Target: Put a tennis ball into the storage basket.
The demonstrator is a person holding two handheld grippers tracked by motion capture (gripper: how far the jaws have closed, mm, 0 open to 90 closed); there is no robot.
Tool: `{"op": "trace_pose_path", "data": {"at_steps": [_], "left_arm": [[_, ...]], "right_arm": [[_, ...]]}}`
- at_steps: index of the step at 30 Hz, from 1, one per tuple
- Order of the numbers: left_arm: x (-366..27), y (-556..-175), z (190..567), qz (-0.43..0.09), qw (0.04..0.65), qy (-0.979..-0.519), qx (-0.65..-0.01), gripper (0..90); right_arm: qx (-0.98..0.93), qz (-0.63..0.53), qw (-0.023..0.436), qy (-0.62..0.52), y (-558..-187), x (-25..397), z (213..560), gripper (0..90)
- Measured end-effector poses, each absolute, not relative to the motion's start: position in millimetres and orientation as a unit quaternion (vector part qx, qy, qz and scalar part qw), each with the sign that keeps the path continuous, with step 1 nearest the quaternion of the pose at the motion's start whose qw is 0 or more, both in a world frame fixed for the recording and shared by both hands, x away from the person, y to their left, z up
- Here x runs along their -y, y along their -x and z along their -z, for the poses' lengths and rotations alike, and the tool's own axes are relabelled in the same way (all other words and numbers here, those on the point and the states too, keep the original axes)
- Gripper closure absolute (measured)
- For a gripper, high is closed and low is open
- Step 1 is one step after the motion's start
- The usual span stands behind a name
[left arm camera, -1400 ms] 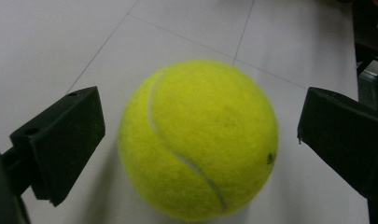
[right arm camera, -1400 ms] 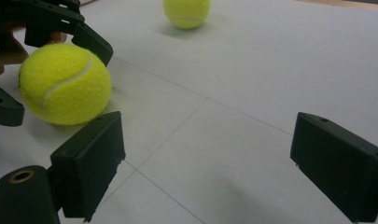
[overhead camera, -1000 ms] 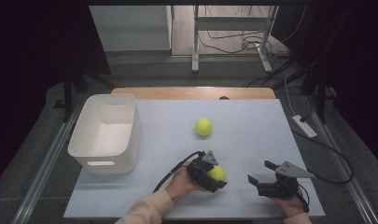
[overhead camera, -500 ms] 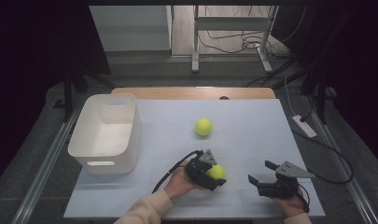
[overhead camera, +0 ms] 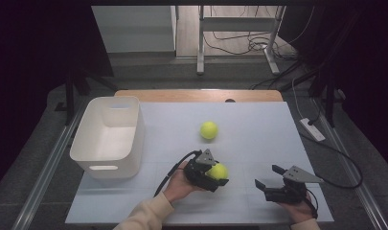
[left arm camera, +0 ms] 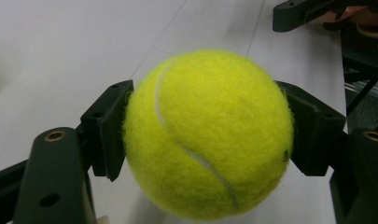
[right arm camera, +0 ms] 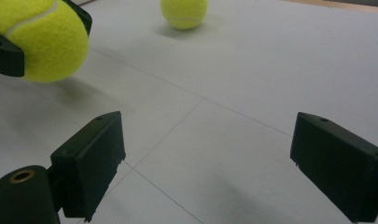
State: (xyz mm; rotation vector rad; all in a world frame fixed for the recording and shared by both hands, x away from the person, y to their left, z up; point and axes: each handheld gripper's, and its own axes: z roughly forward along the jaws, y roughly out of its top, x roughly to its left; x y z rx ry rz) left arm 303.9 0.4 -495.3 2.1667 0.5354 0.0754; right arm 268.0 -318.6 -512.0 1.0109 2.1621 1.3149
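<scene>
Tennis ball [left arm camera: 207, 135] is sitting squeezed between the jaws of the left gripper [overhead camera: 211, 173], near the front edge of the table [overhead camera: 258, 129] and a bit left of centre. From the right gripper view the same ball is hanging just above the surface with its shadow underneath, so I'm guessing it's being lifted, not resting.

Handling-wise, I'm thinking it's light and a bit springy, with fuzzy felt that's giving the pads plenty of bite, so slipping shouldn't be a big worry. It's round though, so the grip needs to be going across the widest part, and in the left gripper view that's pretty much where the two pads are pressing, one on each side of the middle. Not fragile at all, so squeezing firmly is fine.

Right gripper [overhead camera: 273, 181] is hovering low over the near right part of the table with its jaws spread wide and nothing between them.

Second tennis ball [overhead camera: 209, 130] is lying farther back near the middle of the table, well apart from both grippers. White bin [overhead camera: 110, 139] is standing at the left side, looking empty, and I'm betting that's where the held ball is heading.
</scene>
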Motion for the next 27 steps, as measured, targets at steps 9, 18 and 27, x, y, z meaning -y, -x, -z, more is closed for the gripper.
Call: {"op": "trace_pose_path", "data": {"at_steps": [9, 18, 27], "left_arm": [[-8.6, -302.8, 486.6, -0.041, 0.456, -0.862, -0.218, 26.7], [-17.1, -302.2, 478.9, -0.049, 0.47, -0.853, -0.222, 26.8], [-26.7, -302.8, 469.3, -0.059, 0.483, -0.844, -0.227, 26.8]], "right_arm": [[-0.775, -0.473, 0.207, -0.363, -268.1, 318.7, 511.8, 9.8], [-0.774, -0.474, 0.208, -0.365, -267.7, 318.6, 511.3, 9.8], [-0.774, -0.474, 0.208, -0.365, -267.8, 318.6, 511.3, 9.8]]}}
